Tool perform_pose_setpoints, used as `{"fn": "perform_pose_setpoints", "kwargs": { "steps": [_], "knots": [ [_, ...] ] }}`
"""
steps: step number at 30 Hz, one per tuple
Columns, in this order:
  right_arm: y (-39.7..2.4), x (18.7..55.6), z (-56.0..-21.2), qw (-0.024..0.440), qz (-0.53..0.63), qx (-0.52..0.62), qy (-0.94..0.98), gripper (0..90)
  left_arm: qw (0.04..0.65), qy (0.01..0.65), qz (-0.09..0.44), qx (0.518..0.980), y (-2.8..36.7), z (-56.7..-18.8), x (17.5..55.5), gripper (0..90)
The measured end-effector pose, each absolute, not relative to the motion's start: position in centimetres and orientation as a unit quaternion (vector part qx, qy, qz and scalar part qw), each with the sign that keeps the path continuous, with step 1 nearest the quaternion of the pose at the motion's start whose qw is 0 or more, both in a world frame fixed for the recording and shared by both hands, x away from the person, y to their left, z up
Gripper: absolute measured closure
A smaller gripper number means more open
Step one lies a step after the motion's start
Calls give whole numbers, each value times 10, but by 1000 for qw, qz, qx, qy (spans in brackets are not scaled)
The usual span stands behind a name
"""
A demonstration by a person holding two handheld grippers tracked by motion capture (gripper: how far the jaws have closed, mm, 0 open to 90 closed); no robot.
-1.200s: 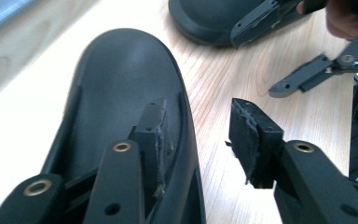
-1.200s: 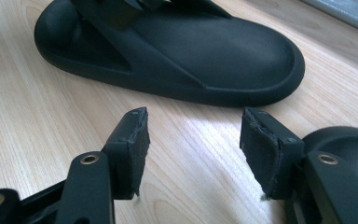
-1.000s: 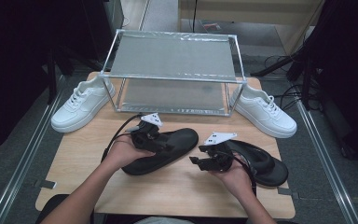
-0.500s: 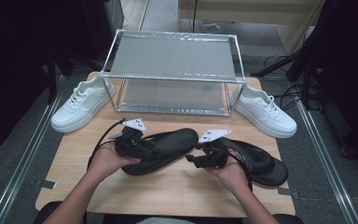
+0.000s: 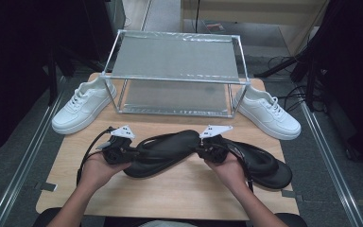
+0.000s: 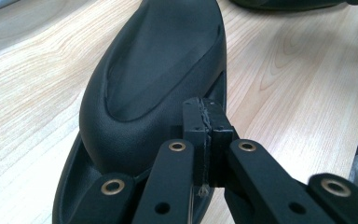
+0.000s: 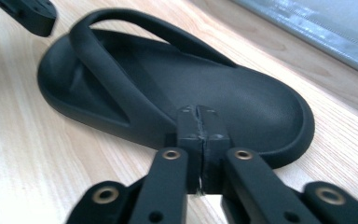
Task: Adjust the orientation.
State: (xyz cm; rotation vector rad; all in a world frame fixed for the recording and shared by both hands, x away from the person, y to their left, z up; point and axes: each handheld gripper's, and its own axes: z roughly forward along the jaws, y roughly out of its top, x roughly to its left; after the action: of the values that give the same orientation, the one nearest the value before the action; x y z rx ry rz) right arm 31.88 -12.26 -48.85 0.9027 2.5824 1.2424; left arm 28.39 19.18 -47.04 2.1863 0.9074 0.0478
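A black slide sandal (image 5: 165,150) lies across the wooden table (image 5: 170,194) between my two grippers. My left gripper (image 5: 135,152) is at its left end, my right gripper (image 5: 196,150) at its right end. In the left gripper view the left gripper (image 6: 207,120) stands shut, pads together, against the sandal's strap (image 6: 154,70). The right gripper (image 7: 199,125) is likewise shut in front of the sandal's side wall (image 7: 135,126). Both pairs of jaws have just been closing, and I see nothing between the pads. A second black sandal (image 5: 267,164) lies to the right.
A metal-framed rack (image 5: 177,71) with a mesh top stands at the back of the table. One white sneaker (image 5: 82,106) sits to its left and another (image 5: 267,111) to its right. Bare wood lies in front of the sandals.
My left hand has slid left along the sandal to its left end and a little nearer to me. The right hand has stayed put.
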Motion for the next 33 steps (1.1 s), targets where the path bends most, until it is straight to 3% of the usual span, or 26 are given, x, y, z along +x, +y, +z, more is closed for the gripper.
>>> {"fn": "perform_pose_setpoints", "kwargs": {
  "steps": [14, 33],
  "knots": [
    [-95, 331, -506, 78, 380, 279, 878, 900, 348, 341, 6, 873, 182, -489, 293, 900],
    [-85, 323, -507, 62, 377, 271, 883, 900, 362, 360, 12, 859, 196, -492, 304, 891]
  ]
}}
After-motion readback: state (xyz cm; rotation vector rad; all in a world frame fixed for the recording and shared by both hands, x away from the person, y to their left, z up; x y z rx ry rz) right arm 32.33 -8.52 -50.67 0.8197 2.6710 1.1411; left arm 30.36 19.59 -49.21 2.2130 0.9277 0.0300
